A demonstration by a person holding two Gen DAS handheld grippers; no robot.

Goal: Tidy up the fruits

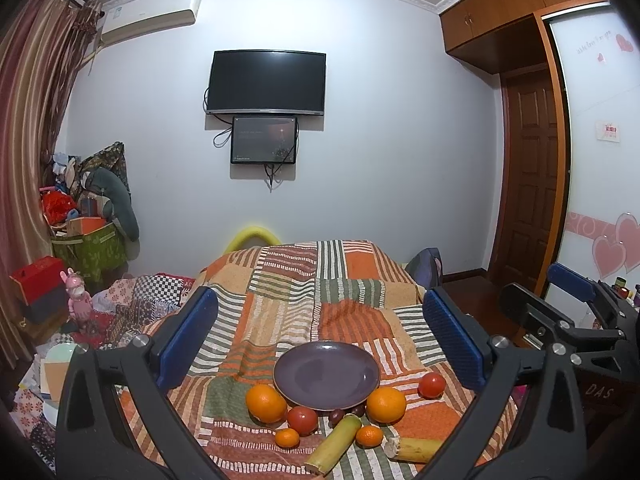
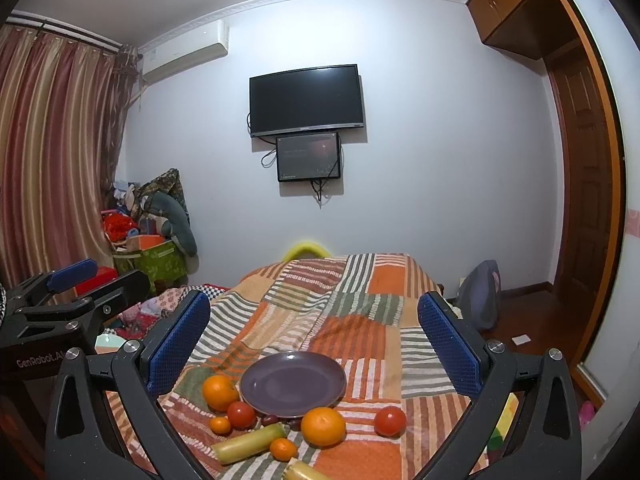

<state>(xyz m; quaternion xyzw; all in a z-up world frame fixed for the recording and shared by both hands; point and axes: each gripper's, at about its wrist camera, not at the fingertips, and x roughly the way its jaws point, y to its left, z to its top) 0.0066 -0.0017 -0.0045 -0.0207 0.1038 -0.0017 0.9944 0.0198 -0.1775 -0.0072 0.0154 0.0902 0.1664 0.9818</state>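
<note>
An empty purple plate [image 1: 326, 374] [image 2: 293, 384] lies on a patchwork-covered bed [image 1: 348, 320]. Around its near rim sit two oranges [image 1: 265, 403] [image 1: 386, 404], two tomatoes [image 1: 302, 420] [image 1: 432, 385], two small tangerines [image 1: 287, 438] [image 1: 369, 436], two sugarcane pieces [image 1: 334, 444] [image 1: 412, 449] and small dark fruits [image 1: 337, 415]. My left gripper [image 1: 320, 300] hovers open above and short of them, holding nothing. My right gripper [image 2: 314, 304] is likewise open and empty, to the right of the left one.
The bed's right edge drops to a wooden floor [image 2: 532, 320] with a grey bag [image 2: 480, 296]. Left of the bed are piled clothes, boxes and a green bin [image 1: 92, 248]. A TV [image 1: 266, 82] hangs on the far wall, and a wardrobe [image 1: 592, 160] stands right.
</note>
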